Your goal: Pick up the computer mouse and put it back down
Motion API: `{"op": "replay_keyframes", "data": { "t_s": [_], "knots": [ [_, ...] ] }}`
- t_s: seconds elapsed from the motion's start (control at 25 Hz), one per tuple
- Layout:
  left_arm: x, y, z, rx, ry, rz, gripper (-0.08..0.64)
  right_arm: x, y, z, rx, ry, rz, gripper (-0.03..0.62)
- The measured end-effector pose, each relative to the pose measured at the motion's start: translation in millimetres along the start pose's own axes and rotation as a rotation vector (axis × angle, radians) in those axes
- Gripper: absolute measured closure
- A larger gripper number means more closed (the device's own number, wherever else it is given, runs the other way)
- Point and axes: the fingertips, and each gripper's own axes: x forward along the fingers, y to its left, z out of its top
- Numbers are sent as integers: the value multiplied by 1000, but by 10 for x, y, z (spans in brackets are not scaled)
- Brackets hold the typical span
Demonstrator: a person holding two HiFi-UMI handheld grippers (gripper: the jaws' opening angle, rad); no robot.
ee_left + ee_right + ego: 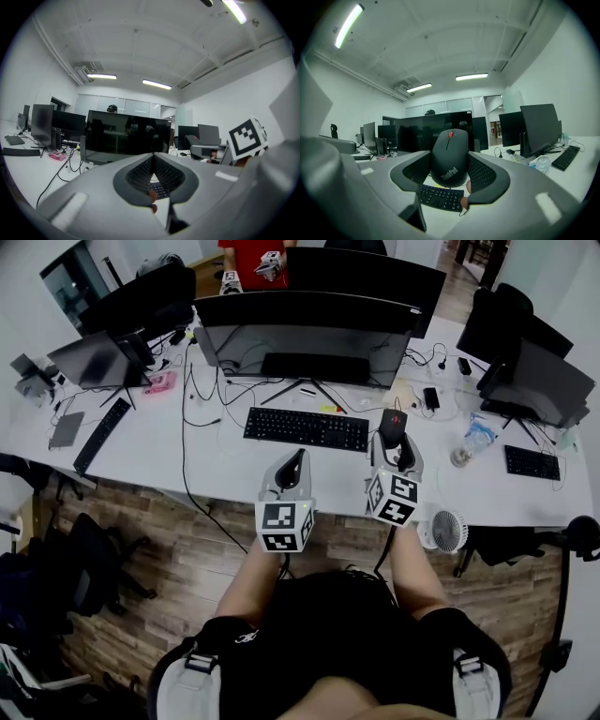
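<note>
A black computer mouse (450, 157) with a red scroll wheel stands nose-up between the jaws of my right gripper (451, 174), which is shut on it. In the head view the mouse (392, 425) is held above the white desk (216, 460), right of the black keyboard (307, 428), with the right gripper (394, 448) around it. My left gripper (294, 468) hovers over the desk's near edge, in front of the keyboard. Its jaws meet at the tips in the left gripper view with nothing between them (153, 165).
A wide black monitor (305, 338) stands behind the keyboard, with more monitors around it. A clear water bottle (469, 442), a second keyboard (532, 463) and a small white fan (447, 530) are at the right. Cables (202, 395) trail across the desk's left part. A person in red (255, 261) stands beyond the monitors.
</note>
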Motion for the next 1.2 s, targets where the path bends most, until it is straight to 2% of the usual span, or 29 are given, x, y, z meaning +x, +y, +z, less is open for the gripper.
{"op": "replay_keyframes", "data": {
  "t_s": [0.28, 0.6, 0.84, 0.92, 1.2],
  "knots": [
    [-24, 44, -27, -1, 7, 20, 512, 104, -17, -695, -9, 161, 5, 348],
    [-62, 117, -45, 2, 16, 48, 512, 204, -122, -1798, -9, 390, 4, 348],
    [-117, 210, -50, 10, 20, 81, 512, 203, -143, -2529, -51, 551, 14, 348],
    [-143, 258, -62, 10, 26, 93, 512, 170, -143, -2694, -48, 597, 13, 348],
    [-227, 367, -154, -2, 53, 138, 512, 169, 36, -3079, -39, 692, 86, 348]
  ]
}}
